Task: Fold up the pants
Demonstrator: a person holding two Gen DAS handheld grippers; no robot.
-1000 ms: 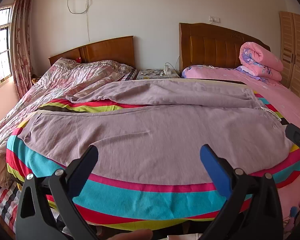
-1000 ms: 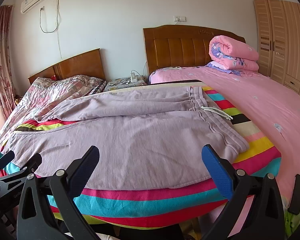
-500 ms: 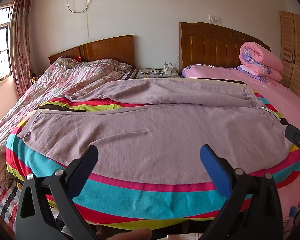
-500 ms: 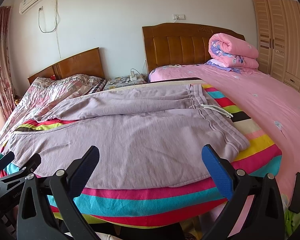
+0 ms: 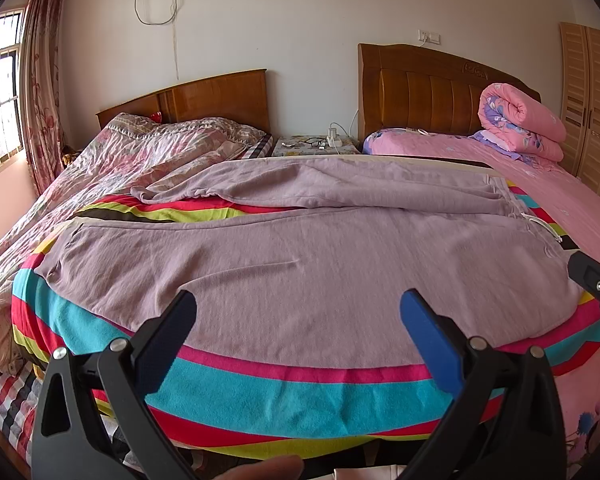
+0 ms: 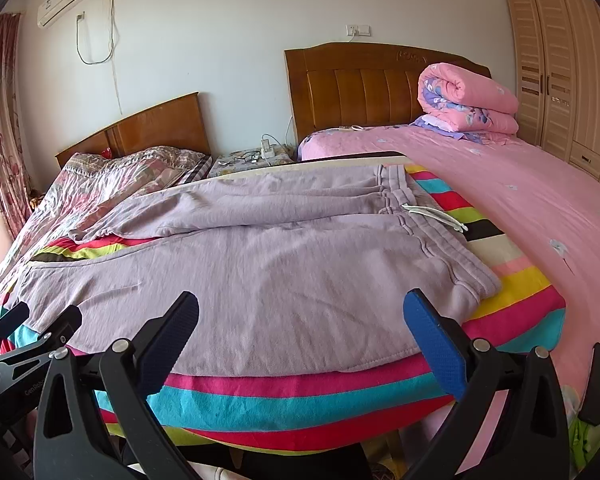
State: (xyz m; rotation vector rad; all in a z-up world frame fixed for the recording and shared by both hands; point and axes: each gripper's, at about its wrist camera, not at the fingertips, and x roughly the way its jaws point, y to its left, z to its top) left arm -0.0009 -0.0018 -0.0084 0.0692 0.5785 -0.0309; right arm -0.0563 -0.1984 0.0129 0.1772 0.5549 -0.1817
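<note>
A pair of soft, pale mauve knitted sweatpants [image 5: 300, 264] is spread flat on a fleece blanket striped in pink, turquoise, red and yellow-green [image 5: 292, 392], which covers a raised surface between two beds; what lies beneath the blanket cannot be told. The long axis of the garment is laid parallel to the near edge of the blanket, with the ribbed waistband and its white drawcord [image 6: 436, 214] pointing to the right edge and the cuffs pointing to the left edge. The nearer leg is laid smooth along the near edge, while the farther leg [image 5: 340, 184] is rumpled and angled toward the far left corner, so that a strip of blanket is exposed between the two legs. The left tool [image 5: 298, 322] is held above the near edge with its blue-padded fingers wide apart and nothing between them; the right tool [image 6: 300, 322] is likewise spread open and empty, hovering short of the cloth near the waistband half. The fabric is judged light, limp and easily stretched, with no stiffness to hold a crease, so sagging and bunching are to be expected when it is lifted. A hold is best taken on thicker seamed parts: the waistband corner by the right tool and the cuff or outer seam by the left.
</note>
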